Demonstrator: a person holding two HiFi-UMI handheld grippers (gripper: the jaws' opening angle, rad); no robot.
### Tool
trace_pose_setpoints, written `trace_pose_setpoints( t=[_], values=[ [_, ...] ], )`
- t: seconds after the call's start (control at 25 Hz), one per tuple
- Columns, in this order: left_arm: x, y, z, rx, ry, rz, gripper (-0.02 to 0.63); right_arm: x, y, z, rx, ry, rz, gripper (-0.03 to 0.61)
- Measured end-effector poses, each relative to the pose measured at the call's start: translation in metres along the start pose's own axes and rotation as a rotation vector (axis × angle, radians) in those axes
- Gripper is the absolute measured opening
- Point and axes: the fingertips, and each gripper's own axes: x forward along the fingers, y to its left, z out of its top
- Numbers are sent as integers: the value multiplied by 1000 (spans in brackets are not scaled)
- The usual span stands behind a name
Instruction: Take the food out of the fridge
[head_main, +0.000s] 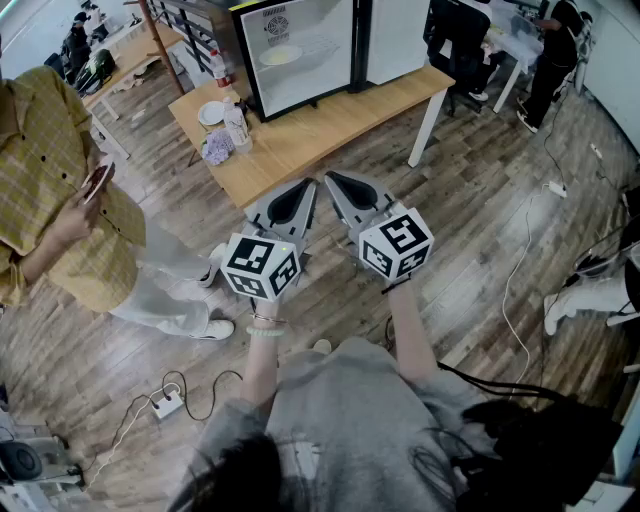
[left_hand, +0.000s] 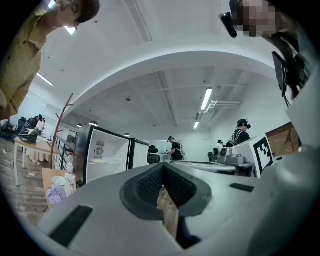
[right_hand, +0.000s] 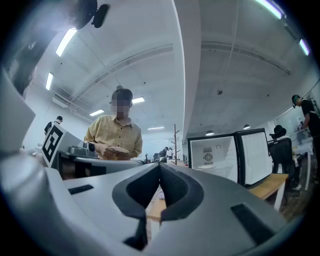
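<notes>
The left gripper (head_main: 300, 195) and the right gripper (head_main: 345, 187) are held side by side at about chest height, tips nearly meeting. Both are clenched with nothing between the jaws. Each carries a cube of black-and-white square markers, patterns only, no words.

Just beyond the tips is a wooden desk (head_main: 340, 120). At its near left corner are a white dish (head_main: 211, 113), a clear bottle (head_main: 236, 126) and a crumpled lilac bundle (head_main: 217, 147).

At the back of the desk stands a black-framed fridge (head_main: 252, 60) with a glass front. The food (head_main: 280, 55) is inside, a pale flat round on the wire shelf, well apart from both grippers. A round label on the fridge's rear wall is too small to read.

To the left, a person in a yellow checked shirt (head_main: 45, 165) holds a phone (head_main: 97, 181). A power strip (head_main: 167, 403) lies on the plank floor.
</notes>
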Motion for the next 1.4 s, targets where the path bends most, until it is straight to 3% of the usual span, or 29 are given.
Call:
trace_pose_setpoints(
  t=[0.56, 0.96, 1.4],
  values=[
    [-2, -4, -5, 10, 10, 12, 8, -1, 2, -4, 3, -4, 23, 9],
    [1, -11, -19, -11, 29, 58, 8, -19, -19, -10, 66, -19, 2, 9],
    [38, 21, -31, -25, 51, 77, 8, 16, -48, -24, 94, 3, 39, 9]
  ],
)
